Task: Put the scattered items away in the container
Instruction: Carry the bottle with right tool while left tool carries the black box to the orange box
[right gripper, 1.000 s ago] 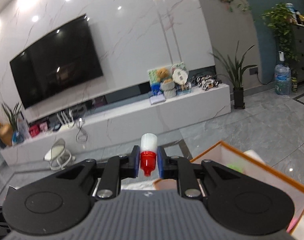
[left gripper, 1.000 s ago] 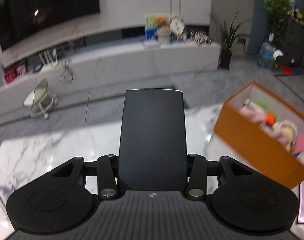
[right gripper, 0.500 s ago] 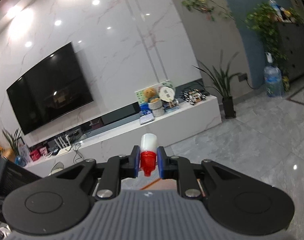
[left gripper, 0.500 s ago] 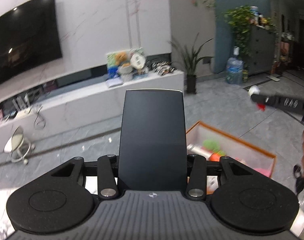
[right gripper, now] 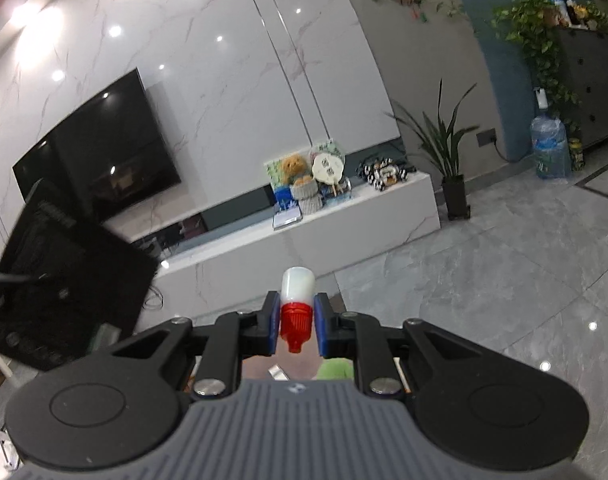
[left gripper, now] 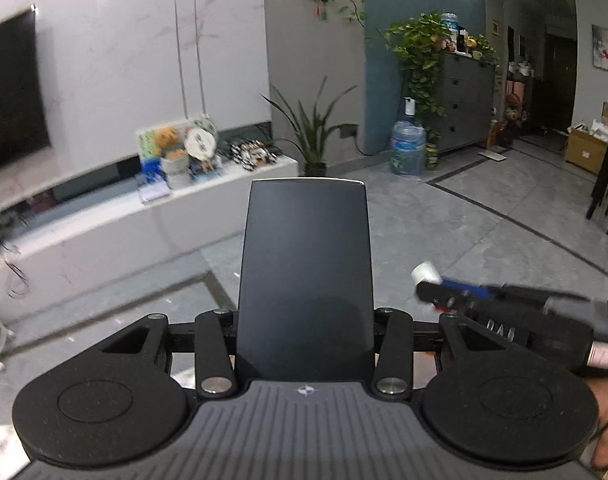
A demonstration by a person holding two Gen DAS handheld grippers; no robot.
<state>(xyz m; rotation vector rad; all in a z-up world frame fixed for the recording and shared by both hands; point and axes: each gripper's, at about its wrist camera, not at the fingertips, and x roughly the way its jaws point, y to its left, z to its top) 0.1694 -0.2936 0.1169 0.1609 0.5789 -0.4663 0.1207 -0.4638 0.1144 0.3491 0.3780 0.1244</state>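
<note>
Bottle (right gripper: 297, 308), small, white with a red nozzle cap, clamped nozzle-down between the blue pads (right gripper: 271, 326) of the right gripper (right gripper: 297, 326), up in the air. Left gripper (left gripper: 306, 320) squeezed onto a flat dark slab (left gripper: 306, 276), maybe a tablet, standing tall between its fingers. Box not clearly visible, just a hint of green and pink low down under the right gripper. Could easily go wrong: both hands close together, so a knock between bottle and slab; round bottle could slip too. Lettering on the slab's back, too blurred to read.
</note>
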